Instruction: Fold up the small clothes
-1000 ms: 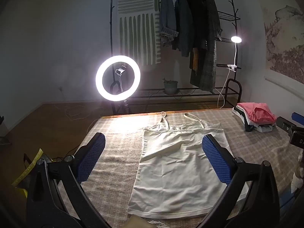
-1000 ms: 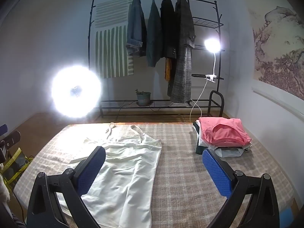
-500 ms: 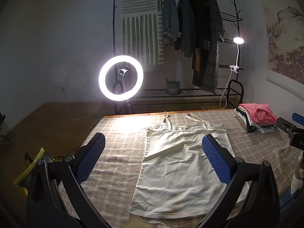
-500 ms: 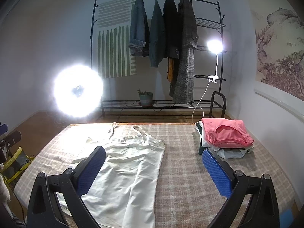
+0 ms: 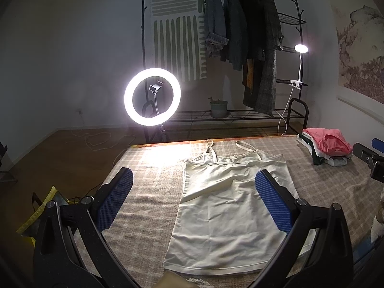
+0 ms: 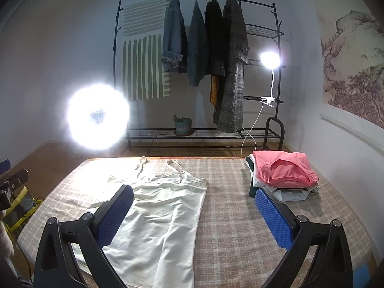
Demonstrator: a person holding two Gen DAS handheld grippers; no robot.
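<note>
Two tongs spread wide, left tongs (image 5: pixel 194 200), right tongs (image 6: pixel 194 212), camisole (image 5: pixel 230 206) flat below

A home room set up for recording is shown: coats are hung on a black garment rack (image 6: pixel 199 72), a potted plant (image 6: pixel 183 126) is kept on its lower shelf, and a ring light (image 5: pixel 152 96) is lit beside a checked-cloth table (image 6: pixel 228 206).

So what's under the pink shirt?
The pink shirt tops a pile of folded clothes on the plaid cover. Beneath it, white, grey and dark green edges peek out. How many pieces, and what they are, stays hidden.
</note>
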